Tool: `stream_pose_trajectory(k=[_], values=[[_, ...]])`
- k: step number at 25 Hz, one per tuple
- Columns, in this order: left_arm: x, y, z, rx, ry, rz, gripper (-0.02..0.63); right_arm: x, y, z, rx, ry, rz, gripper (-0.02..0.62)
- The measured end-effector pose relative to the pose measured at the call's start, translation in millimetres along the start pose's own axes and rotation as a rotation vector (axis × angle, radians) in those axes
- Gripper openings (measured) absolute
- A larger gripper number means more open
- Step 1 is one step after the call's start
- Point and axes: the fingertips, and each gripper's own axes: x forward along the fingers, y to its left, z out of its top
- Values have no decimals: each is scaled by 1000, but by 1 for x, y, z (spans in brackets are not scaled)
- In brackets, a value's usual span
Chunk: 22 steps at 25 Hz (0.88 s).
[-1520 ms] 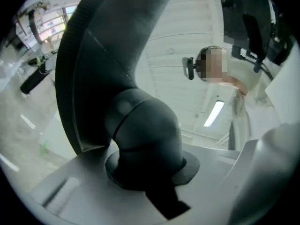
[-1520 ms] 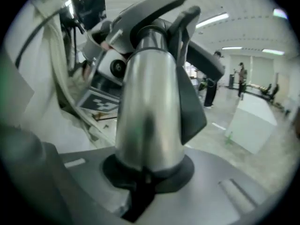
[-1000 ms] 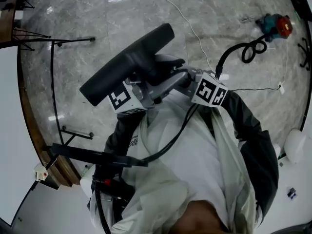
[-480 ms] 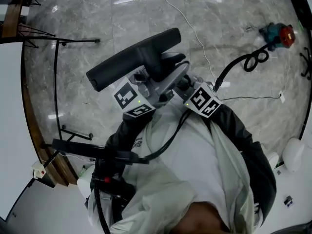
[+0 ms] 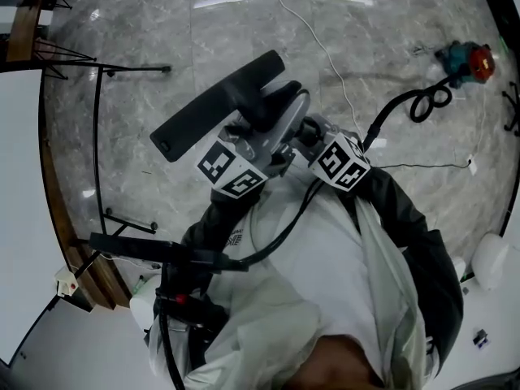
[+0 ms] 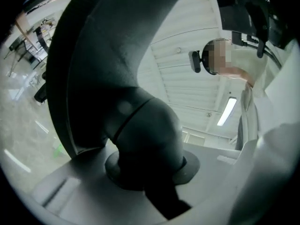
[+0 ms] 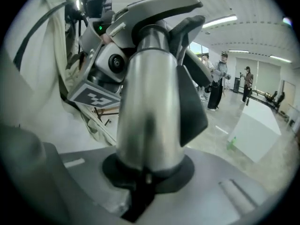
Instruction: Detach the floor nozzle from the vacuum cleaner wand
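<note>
While the left gripper [image 6: 145, 172] is clamped on the dark neck of the floor nozzle [image 5: 215, 108], the right gripper [image 7: 147, 175] pinches the silver wand [image 7: 149, 102]. Both things are held up above the marble floor [image 5: 162, 23], with the nozzle at 10 o'clock from the wand.

The long black plastic floor nozzle [image 5: 218, 104] looks dull and smooth, not shiny. The round silver metal wand tube [image 7: 147, 107] is smooth and shines a bit like a mirror. The grey stone floor [image 5: 162, 23] is glossy and throws back the lamps. The person's white cloth jacket [image 5: 325, 283] looks soft and creased.
</note>
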Motion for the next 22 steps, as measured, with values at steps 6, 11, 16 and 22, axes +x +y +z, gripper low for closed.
stream_pose_trajectory(k=[6,11,16,22], values=[[0,-27,-2,34,2,-236,77,-8,21,2,-24,-53,257,41],[2,-20,-11,0,-4,-300,77,-10,31,-10,4,-32,510,41],[10,14,-10,-36,-16,-125,69,8,3,-8,35,-29,314,40],[6,38,-5,-34,-18,26,71,23,-10,-1,43,-16,165,40]])
